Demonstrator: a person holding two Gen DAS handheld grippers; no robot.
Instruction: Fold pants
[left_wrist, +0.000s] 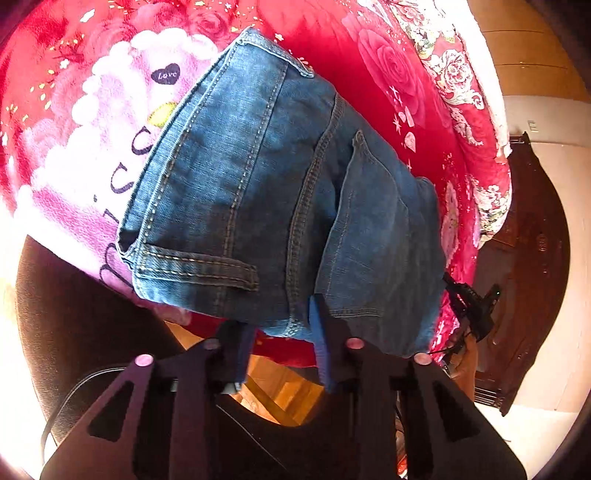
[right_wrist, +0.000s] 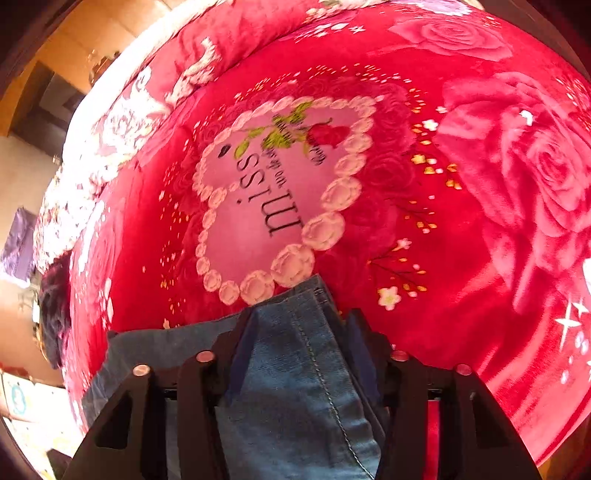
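Blue denim pants (left_wrist: 273, 192) lie on a red rose blanket (left_wrist: 373, 74), waistband and belt loop toward me in the left wrist view. My left gripper (left_wrist: 282, 334) is at the near edge of the pants, its blue-padded fingers (left_wrist: 320, 339) apart with denim between them, not pinched tight. In the right wrist view, my right gripper (right_wrist: 295, 325) has a fold of the pants (right_wrist: 295, 369) between its fingers, the hem end sticking out past the tips over the blanket (right_wrist: 443, 258). The right gripper also shows in the left wrist view (left_wrist: 472, 306) at the pants' right edge.
The blanket has a pink heart panel with white pearls (right_wrist: 273, 192) ahead of the right gripper. The bed edge (left_wrist: 491, 155) drops to dark wooden furniture (left_wrist: 524, 266) and pale floor. A black rounded object (left_wrist: 66, 314) sits at the left below the bed.
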